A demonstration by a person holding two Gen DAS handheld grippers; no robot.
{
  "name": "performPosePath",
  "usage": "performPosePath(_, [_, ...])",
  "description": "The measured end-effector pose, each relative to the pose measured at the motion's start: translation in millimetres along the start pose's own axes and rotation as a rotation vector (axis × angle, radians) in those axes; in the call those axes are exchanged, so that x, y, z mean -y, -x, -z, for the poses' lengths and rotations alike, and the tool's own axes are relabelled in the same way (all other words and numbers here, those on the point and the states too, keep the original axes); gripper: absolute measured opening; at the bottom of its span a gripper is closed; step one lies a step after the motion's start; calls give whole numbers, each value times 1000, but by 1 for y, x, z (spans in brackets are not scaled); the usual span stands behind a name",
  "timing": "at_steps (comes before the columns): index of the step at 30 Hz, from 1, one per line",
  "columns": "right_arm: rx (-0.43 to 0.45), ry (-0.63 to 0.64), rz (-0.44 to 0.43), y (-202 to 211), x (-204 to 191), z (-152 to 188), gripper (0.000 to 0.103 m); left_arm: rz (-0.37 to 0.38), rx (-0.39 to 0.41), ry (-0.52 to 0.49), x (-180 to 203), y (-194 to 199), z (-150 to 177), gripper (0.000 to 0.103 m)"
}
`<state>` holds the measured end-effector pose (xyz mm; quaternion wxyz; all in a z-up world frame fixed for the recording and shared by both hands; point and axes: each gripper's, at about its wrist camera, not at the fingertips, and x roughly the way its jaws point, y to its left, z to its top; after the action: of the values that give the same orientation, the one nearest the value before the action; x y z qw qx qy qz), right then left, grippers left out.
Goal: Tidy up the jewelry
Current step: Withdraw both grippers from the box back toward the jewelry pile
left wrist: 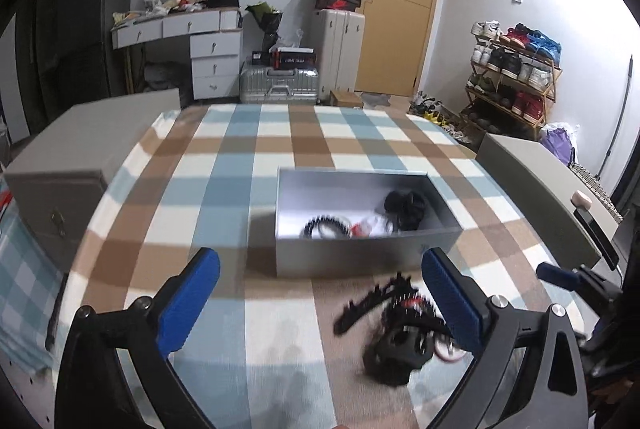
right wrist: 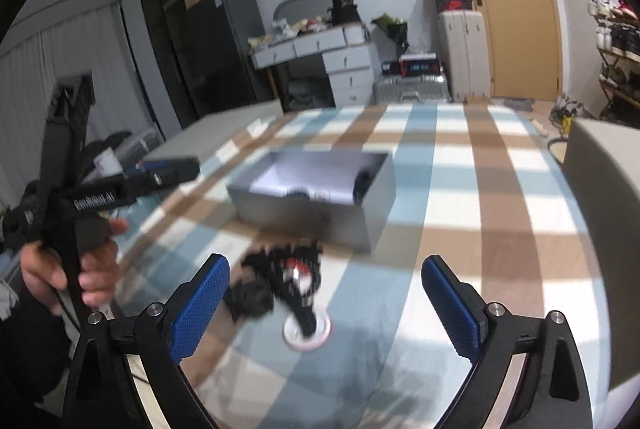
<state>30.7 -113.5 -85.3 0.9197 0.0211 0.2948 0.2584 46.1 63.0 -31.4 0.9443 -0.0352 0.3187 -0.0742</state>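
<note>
An open grey box [left wrist: 360, 253] sits mid-table on the checked cloth and holds black, red and white jewelry pieces [left wrist: 400, 207]. It also shows in the right wrist view [right wrist: 320, 197]. A loose pile of black spiky jewelry with a red-and-white round piece [left wrist: 396, 325] lies in front of the box; it also shows in the right wrist view [right wrist: 288, 281]. My left gripper [left wrist: 320, 293] is open and empty, the pile by its right finger. My right gripper [right wrist: 326, 299] is open and empty, just behind the pile.
The table carries a blue, brown and white checked cloth [left wrist: 260, 149]. Grey chairs or cabinets stand left [left wrist: 60, 165] and right [left wrist: 536, 181]. The hand holding the left gripper [right wrist: 72, 269] shows in the right wrist view. Behind are drawers, suitcases, a door and a shoe rack.
</note>
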Motion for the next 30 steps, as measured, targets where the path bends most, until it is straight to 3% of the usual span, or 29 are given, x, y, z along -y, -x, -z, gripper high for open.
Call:
performPosePath(4, [-55, 35, 17, -11, -7, 20, 98, -18, 12, 12, -6, 9, 17, 99])
performPosePath(10, [-100, 92, 53, -26, -18, 36, 95, -32, -63, 42, -19, 7, 44, 99])
performPosePath(15, [-149, 112, 65, -39, -24, 43, 83, -24, -122, 84, -27, 6, 60, 99])
performPosePath(22, [-174, 69, 75, -49, -24, 40, 72, -2, -142, 63, -20, 7, 67, 99])
performPosePath(25, [-178, 124, 120, -52, -31, 42, 60, 12, -152, 56, -16, 6, 69, 99])
performPosePath(28, [-171, 191, 151, -53, -40, 46, 38, 18, -157, 49, -13, 6, 70, 99])
performPosePath(30, [-166, 198, 155, -52, -42, 47, 37, 20, -158, 45, -11, 5, 69, 99])
